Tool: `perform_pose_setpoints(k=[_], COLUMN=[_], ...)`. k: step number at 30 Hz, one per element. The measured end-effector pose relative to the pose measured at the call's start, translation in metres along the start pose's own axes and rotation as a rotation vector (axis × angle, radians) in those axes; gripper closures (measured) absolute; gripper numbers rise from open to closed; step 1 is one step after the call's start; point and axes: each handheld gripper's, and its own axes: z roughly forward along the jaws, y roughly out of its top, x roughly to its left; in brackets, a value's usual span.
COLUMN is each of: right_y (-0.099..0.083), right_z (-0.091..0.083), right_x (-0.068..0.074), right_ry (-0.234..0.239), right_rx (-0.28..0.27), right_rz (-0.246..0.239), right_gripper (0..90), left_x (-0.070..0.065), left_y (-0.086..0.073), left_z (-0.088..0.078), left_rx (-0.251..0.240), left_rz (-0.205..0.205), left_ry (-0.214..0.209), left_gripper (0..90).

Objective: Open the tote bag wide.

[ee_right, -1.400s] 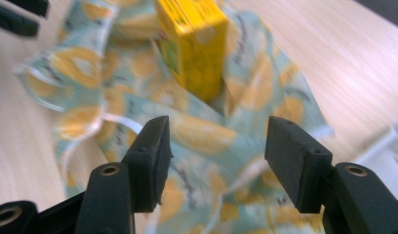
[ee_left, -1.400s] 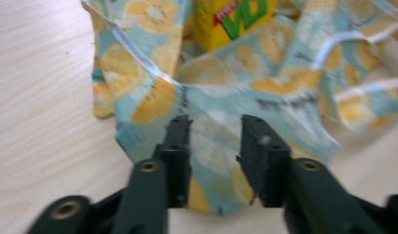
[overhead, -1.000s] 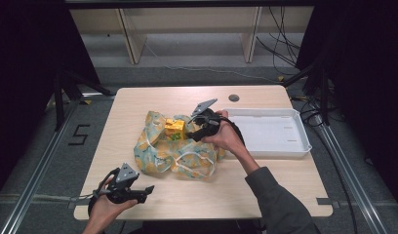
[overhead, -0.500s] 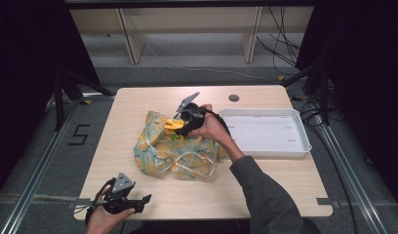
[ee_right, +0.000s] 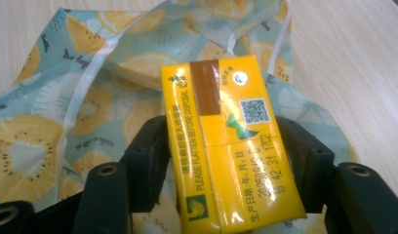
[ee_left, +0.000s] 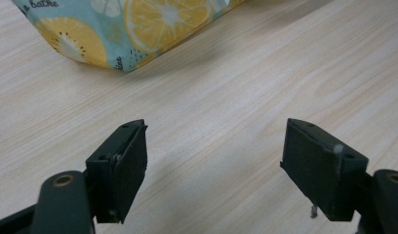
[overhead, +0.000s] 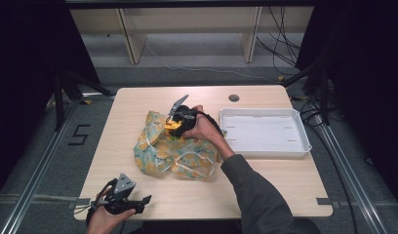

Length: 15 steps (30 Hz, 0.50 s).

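A yellow drink carton (ee_right: pixel 226 146) sits between the jaws of my right gripper (ee_right: pixel 221 161), whose pads lie against its two sides. The jaws have just been closing on it. Carton (overhead: pixel 171 125) and right gripper (overhead: pixel 176 123) are over the far part of a crumpled fruit-print bag (overhead: pixel 172 157) in the middle of the table. The bag's white handles (ee_right: pixel 89 73) lie loose on the cloth. My left gripper (overhead: pixel 142 204) stands open near the table's front left edge, with nothing between its jaws. In the left gripper view (ee_left: pixel 214 165) a corner of the bag (ee_left: pixel 114 29) lies well ahead.
A white tray (overhead: pixel 294 148) stands on the right half of the light wooden table (overhead: pixel 265 190). A small dark round grommet (overhead: pixel 233 98) is near the far edge. Cables and metal rails run along the floor around the table.
My right hand has moved left across the bag and its jaws have come around the yellow carton. The left gripper has stayed near the front edge.
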Motion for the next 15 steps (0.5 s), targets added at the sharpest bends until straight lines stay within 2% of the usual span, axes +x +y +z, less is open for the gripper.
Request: perform_pose_setpoints(k=[1, 6, 8, 11, 13, 15], right_y=[-0.0002, -0.0018, -0.0018, -0.0027, -0.0031, -0.0035], right_z=[0.0014, 0.0053, 0.0061, 0.0070, 0.0062, 0.0069], right_x=[-0.0006, -0.0005, -0.0007, -0.0023, -0.0028, -0.0034], right_ry=[-0.003, 0.003, 0.006, 0.032, 0.042, 0.051], right_rx=[0.003, 0.009, 0.011, 0.005, 0.010, 0.003], right_rz=[-0.014, -0.014, -0.032, -0.034, -0.029, -0.032], right_gripper=[43.1, 44.6, 46.3, 48.2, 48.6, 49.3], left_x=[-0.0007, 0.0004, 0.0005, 0.0009, 0.0002, -0.0014], left_y=[-0.0004, -0.0006, -0.0012, -0.0012, -0.0012, -0.0019], left_z=[0.0012, 0.0012, 0.0012, 0.0011, 0.0019, 0.0038], left_rx=[0.002, 0.005, 0.010, 0.017, 0.004, -0.001], left_rz=[-0.013, 0.003, -0.008, -0.007, -0.003, -0.023], left_ry=[0.002, -0.003, -0.009, -0.009, -0.006, -0.004], left_gripper=[24.4, 24.3, 24.4, 24.4, 24.4, 24.4])
